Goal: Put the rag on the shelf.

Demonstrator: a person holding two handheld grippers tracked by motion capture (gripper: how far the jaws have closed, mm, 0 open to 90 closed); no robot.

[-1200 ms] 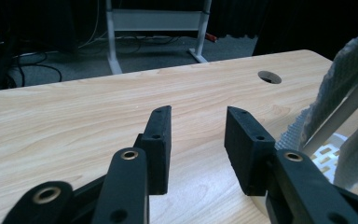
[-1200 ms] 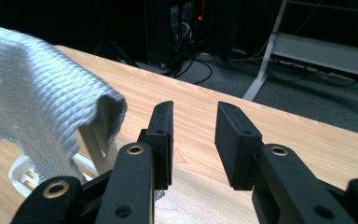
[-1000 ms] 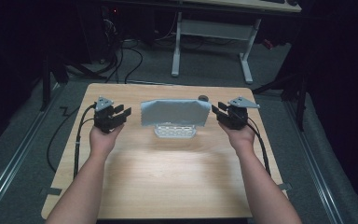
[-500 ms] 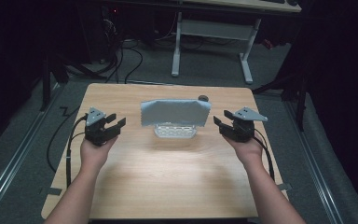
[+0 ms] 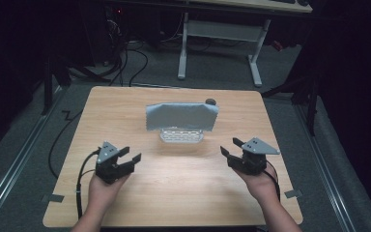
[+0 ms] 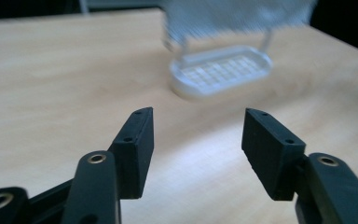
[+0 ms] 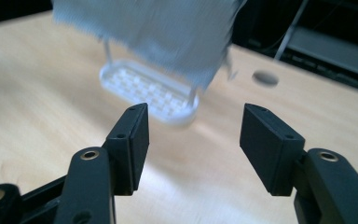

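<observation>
Grey cloth (image 5: 182,117) hangs draped over a white rack (image 5: 181,136), mid-worktop (image 5: 183,193) toward the far edge; same spot as a sec ago. Small dark round thing (image 5: 210,101) sits just behind its right top corner. Both grippers were up beside the cloth ends; now pulled back toward the near edge, well apart from it. Left gripper (image 5: 127,158): fingers (image 6: 137,149) just been opening, spread, nothing btwn. Right gripper (image 5: 231,151): fingers (image 7: 130,144) likewise spread, empty.
</observation>
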